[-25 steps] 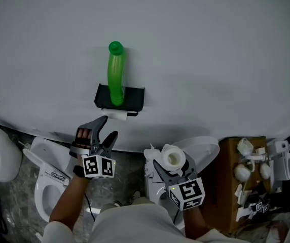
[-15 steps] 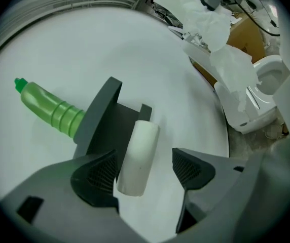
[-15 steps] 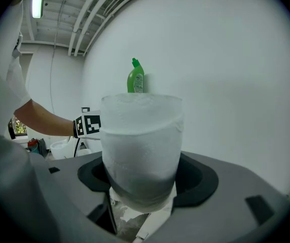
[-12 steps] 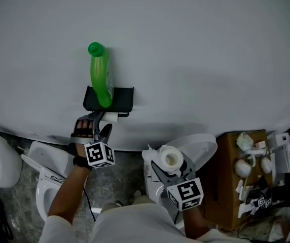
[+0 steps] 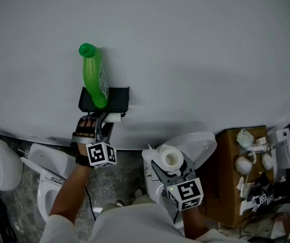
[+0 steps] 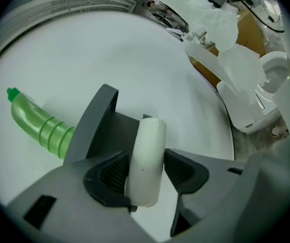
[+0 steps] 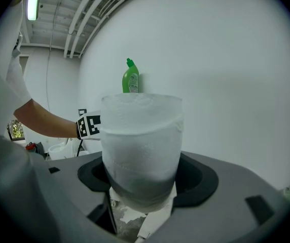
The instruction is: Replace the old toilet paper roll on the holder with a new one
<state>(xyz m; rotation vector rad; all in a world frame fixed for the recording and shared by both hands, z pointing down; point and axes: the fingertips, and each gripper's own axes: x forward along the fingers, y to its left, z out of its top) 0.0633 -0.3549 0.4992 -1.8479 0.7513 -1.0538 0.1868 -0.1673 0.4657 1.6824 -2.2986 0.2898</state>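
Over on the right a brown cardboard box stands open, with crumpled white wrappings and white plastic parts heaped in it. A black holder is fixed to the plain white wall. Its flat top serves as a shelf, and a green bottle stands there with its cap up, leaning a little to the left.

There is no surface here. Everything sits on a grey mottled floor or hangs on the wall. White toilets crowd the floor: one with its seat showing at lower left, another at the far left edge, and one with a raised lid behind the right hand.

The old roll, now little more than a pale tube, hangs under the black holder. Its long axis runs level along the wall. The left tongs reach up to it and are closing. The tube sits between the ribbed pads, which look to be touching it on both sides.

The right tongs are held lower, away from the wall, and are clamped on the new roll. That roll is full and white, and it stands roughly on end, with its hollow core open to the top and the jaws pressing its sides. Seen from the right gripper view, the new roll rises straight up in front of the wall and the green bottle shows just above it.
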